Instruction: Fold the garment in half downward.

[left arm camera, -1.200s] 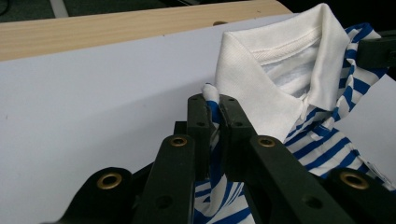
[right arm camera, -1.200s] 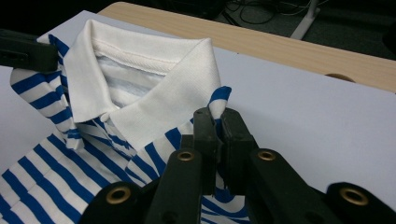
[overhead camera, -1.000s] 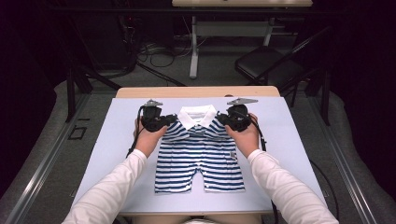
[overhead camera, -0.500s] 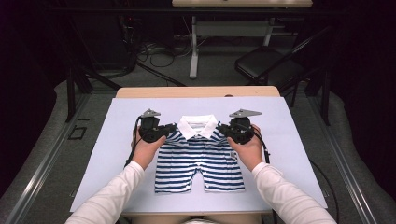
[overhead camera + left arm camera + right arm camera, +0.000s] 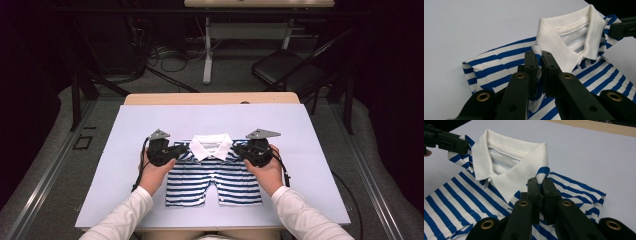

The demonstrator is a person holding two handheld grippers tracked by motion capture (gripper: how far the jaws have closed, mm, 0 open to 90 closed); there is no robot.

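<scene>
A blue-and-white striped romper (image 5: 214, 177) is laid flat on the pale sheet (image 5: 125, 150) covering the table. Its white collar (image 5: 212, 145) is turned toward the far edge. The left gripper (image 5: 172, 151) is set at the shoulder left of the collar, the right gripper (image 5: 243, 150) at the shoulder right of it.

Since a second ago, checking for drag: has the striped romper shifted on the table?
Yes. The striped romper, pinched at both shoulders, has slid toward the person, its collar farther from the table's far wooden edge.
</scene>
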